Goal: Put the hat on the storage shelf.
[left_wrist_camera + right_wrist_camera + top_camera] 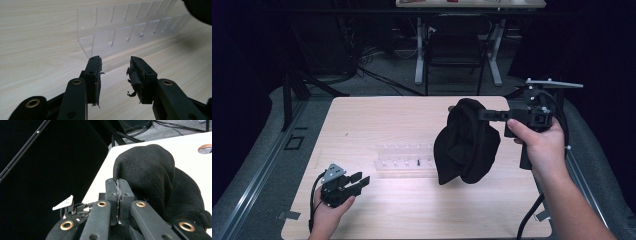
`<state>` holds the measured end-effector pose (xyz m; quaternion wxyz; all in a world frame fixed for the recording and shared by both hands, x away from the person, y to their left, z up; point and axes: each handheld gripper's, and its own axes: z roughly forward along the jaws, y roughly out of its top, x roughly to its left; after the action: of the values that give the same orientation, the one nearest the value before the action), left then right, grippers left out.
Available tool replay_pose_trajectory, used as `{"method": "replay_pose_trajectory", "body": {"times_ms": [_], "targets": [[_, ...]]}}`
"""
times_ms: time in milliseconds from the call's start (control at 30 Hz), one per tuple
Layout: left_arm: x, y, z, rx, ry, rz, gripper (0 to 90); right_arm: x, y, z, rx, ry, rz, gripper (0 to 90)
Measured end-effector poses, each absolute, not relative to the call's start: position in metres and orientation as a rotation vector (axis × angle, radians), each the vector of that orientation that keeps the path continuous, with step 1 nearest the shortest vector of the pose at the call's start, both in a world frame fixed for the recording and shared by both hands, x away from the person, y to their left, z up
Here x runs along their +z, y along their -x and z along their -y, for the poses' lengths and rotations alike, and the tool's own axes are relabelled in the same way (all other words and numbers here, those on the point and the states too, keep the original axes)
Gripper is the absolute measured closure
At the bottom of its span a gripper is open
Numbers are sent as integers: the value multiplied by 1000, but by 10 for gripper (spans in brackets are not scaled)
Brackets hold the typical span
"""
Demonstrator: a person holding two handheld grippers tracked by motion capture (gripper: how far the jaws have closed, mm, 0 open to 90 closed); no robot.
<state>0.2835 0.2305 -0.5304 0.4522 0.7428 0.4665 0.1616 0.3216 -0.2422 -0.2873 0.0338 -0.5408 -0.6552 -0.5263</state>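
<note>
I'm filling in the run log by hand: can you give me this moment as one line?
right gripper: jaws shut on black cloth, held above table | left gripper: jaws apart, nothing between | clear rack: on table

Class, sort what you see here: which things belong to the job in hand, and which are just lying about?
In the job:
- black cloth, hanging above the table
- right tool, shut on the cloth
- left tool, jaws apart, nothing between them

Lying about:
- clear plastic rack on the wooden table
- chair behind
</note>
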Motion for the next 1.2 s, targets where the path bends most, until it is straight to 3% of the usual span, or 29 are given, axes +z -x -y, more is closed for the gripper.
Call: {"method": "replay_pose_trajectory", "body": {"times_ms": [433,1200], "targets": [[-507,-290,-201,403,-1815,-1044,518,-287,-343,231,-1654,1675,1983,887],[-494,-298,-162,402,-1834,-953,494,-299,-368,214,-1670,1727,1953,887]]}}
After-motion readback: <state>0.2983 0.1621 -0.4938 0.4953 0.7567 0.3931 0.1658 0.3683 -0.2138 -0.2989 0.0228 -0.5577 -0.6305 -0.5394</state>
